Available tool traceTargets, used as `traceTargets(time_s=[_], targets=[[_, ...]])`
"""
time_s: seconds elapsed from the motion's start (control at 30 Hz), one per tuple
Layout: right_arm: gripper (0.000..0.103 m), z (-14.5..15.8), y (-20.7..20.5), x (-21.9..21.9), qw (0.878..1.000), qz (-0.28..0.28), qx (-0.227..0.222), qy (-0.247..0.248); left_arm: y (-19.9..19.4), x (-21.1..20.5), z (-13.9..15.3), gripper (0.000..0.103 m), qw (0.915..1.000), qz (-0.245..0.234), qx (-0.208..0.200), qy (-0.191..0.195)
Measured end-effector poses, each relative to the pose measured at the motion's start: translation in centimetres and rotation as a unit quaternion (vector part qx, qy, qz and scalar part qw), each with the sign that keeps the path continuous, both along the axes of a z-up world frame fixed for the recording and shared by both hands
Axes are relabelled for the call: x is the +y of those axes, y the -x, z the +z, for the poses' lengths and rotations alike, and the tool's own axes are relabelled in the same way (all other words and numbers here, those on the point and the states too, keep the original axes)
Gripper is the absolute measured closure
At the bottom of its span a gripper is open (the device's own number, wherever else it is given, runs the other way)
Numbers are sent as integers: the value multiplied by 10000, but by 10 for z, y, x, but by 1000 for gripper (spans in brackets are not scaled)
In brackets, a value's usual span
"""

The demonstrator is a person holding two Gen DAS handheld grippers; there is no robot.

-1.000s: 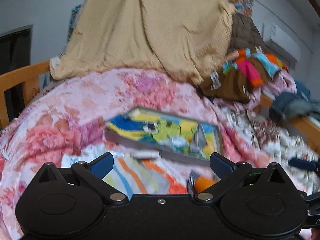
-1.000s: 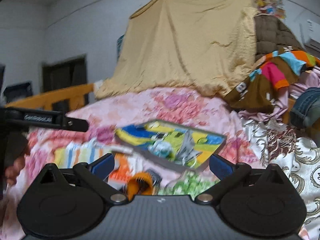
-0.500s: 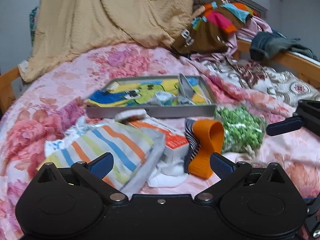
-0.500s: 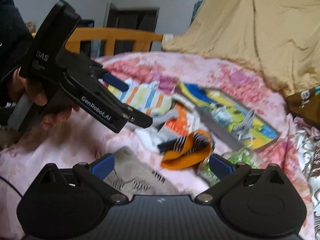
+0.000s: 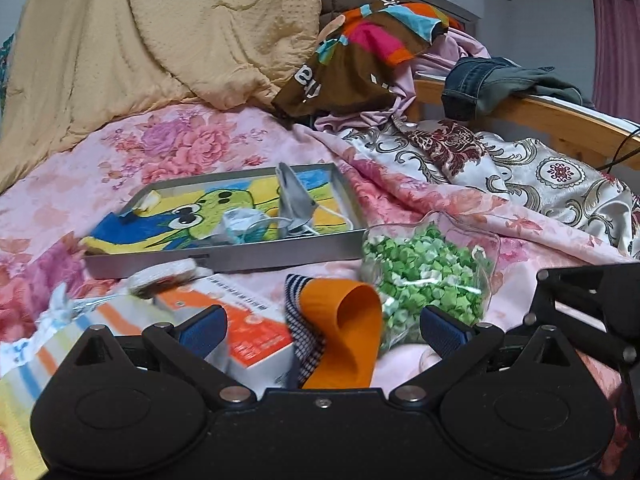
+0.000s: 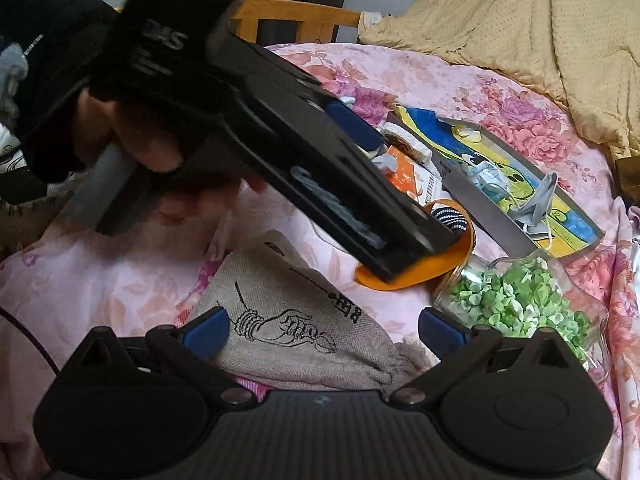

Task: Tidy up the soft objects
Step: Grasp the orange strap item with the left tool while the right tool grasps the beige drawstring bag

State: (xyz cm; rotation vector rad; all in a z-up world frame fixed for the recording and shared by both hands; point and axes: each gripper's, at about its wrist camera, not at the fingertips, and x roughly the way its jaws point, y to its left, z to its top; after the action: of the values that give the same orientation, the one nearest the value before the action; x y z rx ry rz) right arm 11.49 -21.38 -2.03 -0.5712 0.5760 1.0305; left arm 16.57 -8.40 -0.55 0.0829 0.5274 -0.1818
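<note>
— Both sets of jaws stand wide with nothing between them. Around my left gripper [image 5: 322,326] the blue pads flank the orange sock [image 5: 344,336], which lies curled on the pink floral bedspread [image 5: 192,148] with its striped cuff turned toward the orange-and-white box [image 5: 240,320].

— And your right gripper?

— My right gripper [image 6: 322,330] hangs open above the grey drawstring pouch [image 6: 288,312] with the inked hand drawing, near the bedspread's near edge. From that view my left gripper's tip touches the sock; whether a finger is under it, I cannot tell. A hand [image 6: 132,136] grips its handle.

— What sits beyond the sock?

— Just beside it, toward the right edge of the bed, the clear bag of green paper stars [image 5: 428,268]. Behind both, toward the middle of the bed, the grey tray [image 5: 224,258] with a cartoon cloth, a grey folded piece and a white cord inside. A striped cloth [image 5: 60,344] lies by the left edge.
</note>
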Motion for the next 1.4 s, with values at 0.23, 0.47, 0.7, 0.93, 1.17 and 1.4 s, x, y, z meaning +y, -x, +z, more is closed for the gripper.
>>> traceTargets(time_s=[0.23, 0.47, 0.7, 0.93, 1.17, 1.4], targets=[[0, -3, -5, 1, 9999, 40, 152, 3, -20, 0, -10, 1, 9991, 149, 165, 353], [0, -8, -14, 2, 9991, -141, 405, -31, -36, -2, -18, 5, 9957, 242, 440, 777], [16, -9, -29, 3, 9964, -382, 734, -197, -43, 1, -21, 28, 9919, 401, 530, 1084], [36, -5, -44, -1, 9919, -615, 1044, -391, -43, 7, -22, 49, 9893, 585, 528, 1225], [54, -7, -49, -3, 9918, -588, 1085, -346, -36, 9, -19, 55, 9887, 670, 403, 1282], [77, -6, -70, -14, 9788, -1078, 1612, -658, -31, 16, -16, 55, 9862, 738, 397, 1428]])
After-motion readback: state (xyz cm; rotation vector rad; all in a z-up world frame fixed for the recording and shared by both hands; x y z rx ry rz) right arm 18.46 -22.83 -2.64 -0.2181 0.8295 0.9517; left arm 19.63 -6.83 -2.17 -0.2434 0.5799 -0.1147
